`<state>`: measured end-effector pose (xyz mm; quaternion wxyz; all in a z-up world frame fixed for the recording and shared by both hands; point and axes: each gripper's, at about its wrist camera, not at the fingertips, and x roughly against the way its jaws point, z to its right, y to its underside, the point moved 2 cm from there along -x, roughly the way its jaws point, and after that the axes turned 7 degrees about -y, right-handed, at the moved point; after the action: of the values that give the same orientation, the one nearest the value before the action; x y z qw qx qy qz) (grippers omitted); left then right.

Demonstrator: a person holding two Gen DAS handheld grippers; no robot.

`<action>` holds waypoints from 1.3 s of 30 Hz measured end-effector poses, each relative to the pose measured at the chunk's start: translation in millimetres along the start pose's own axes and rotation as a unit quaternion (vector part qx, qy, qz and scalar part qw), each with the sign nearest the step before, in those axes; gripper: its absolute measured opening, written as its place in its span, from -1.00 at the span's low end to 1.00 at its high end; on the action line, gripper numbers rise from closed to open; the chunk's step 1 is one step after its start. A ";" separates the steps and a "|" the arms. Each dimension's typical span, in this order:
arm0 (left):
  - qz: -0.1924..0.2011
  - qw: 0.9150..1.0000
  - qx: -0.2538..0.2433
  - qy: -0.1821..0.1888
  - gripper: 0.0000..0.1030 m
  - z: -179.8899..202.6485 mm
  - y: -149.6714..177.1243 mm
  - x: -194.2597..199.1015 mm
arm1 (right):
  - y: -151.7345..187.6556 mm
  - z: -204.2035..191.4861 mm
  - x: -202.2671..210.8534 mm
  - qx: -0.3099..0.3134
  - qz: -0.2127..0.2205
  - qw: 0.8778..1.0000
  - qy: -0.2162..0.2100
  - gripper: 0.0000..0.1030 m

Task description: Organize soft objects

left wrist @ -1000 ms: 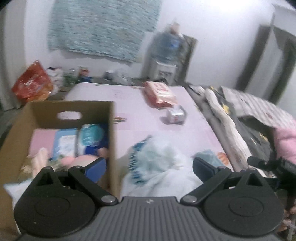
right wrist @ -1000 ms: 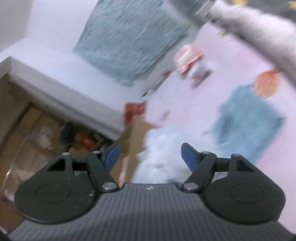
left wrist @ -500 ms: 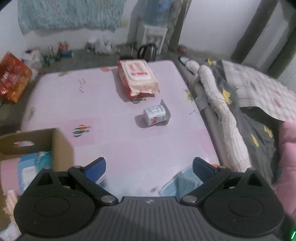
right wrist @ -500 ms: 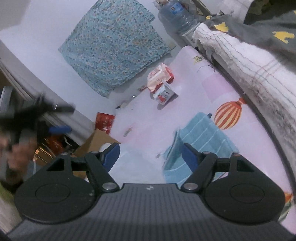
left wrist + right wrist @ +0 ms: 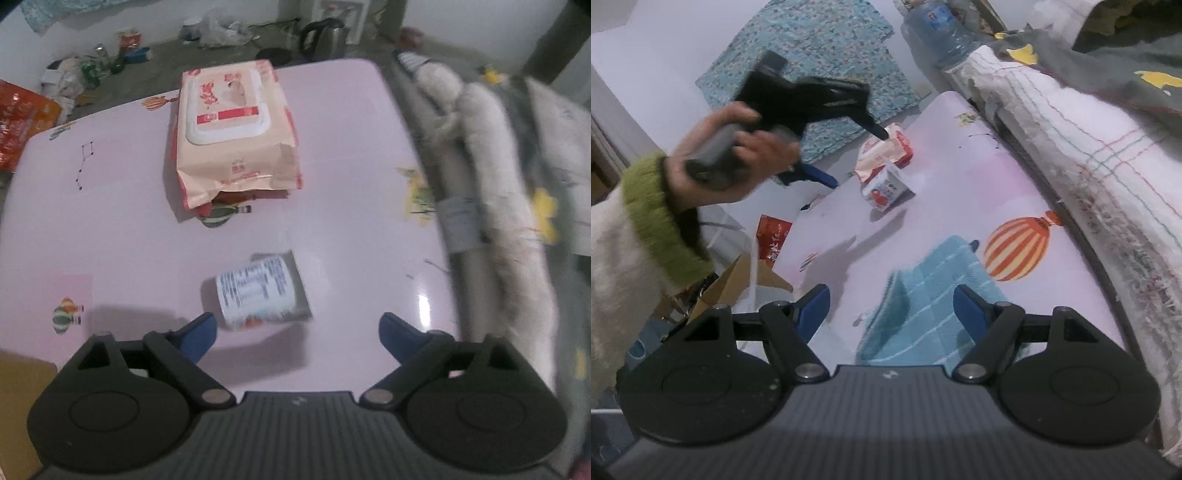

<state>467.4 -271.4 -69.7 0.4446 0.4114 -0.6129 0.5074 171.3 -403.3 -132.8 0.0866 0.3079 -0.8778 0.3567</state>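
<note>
- Left gripper (image 5: 297, 328) hangs over the pink mat (image 5: 110, 240), pointing steeply down; jaws spread but closing, nothing pinched. Small tissue pack (image 5: 258, 291) sits just ahead of the tips, nearer the left finger, not yet squarely between them.
- Right gripper (image 5: 891, 308) is low over the blue towel (image 5: 923, 302); jaws spread and empty, with the towel lying flat under and ahead of them.
- Other soft things: big wipes pack (image 5: 232, 129) lies further up the mat, well apart from the small pack. Cardboard box (image 5: 738, 284) is off the mat's left edge; only a corner shows.
- Risk: jaws are closing while the small pack is off-centre, so the left finger could land on top or shove it sideways rather than clamp it.
- Risk: the left view is blurred, so the approach looks fast; the light pack could skid on the glossy mat.
- Risk: a flat towel gives little edge to bite, so the right fingers may slide over it or pull up one layer only.
- Risk: the left hand (image 5: 735, 155) crosses the right view, and both tools converging on the box could collide.
</note>
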 end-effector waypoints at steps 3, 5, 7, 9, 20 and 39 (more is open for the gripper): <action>-0.011 1.000 0.003 -0.023 0.40 1.6 -6.3 -17.2 | -2.7 6.4 1.4 -0.003 0.006 1.000 0.001 0.44; 0.018 0.999 -0.007 -0.037 0.16 4.9 -8.6 -12.7 | -4.4 10.2 0.9 -0.006 0.007 1.000 -0.001 0.44; 0.027 0.999 -0.018 -0.044 -0.05 6.9 -10.2 -11.3 | -5.0 11.8 0.6 -0.008 0.006 1.000 -0.003 0.44; 0.035 0.998 -0.023 -0.043 -0.33 5.6 -9.5 -8.6 | -5.0 11.9 -0.2 -0.008 0.006 1.000 -0.005 0.44; 0.037 0.997 0.002 0.063 -0.97 -20.9 -6.6 2.4 | -1.8 7.8 -5.0 -0.009 0.000 1.000 -0.006 0.45; 0.034 0.980 0.133 0.142 -0.96 -111.1 -7.8 -0.2 | -2.8 2.6 -1.9 -0.008 0.000 1.000 -0.002 0.47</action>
<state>489.0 -162.8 -57.9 0.4512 0.3697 -0.4843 0.6521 174.6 -405.7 -133.9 0.0871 0.3076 -0.8809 0.3490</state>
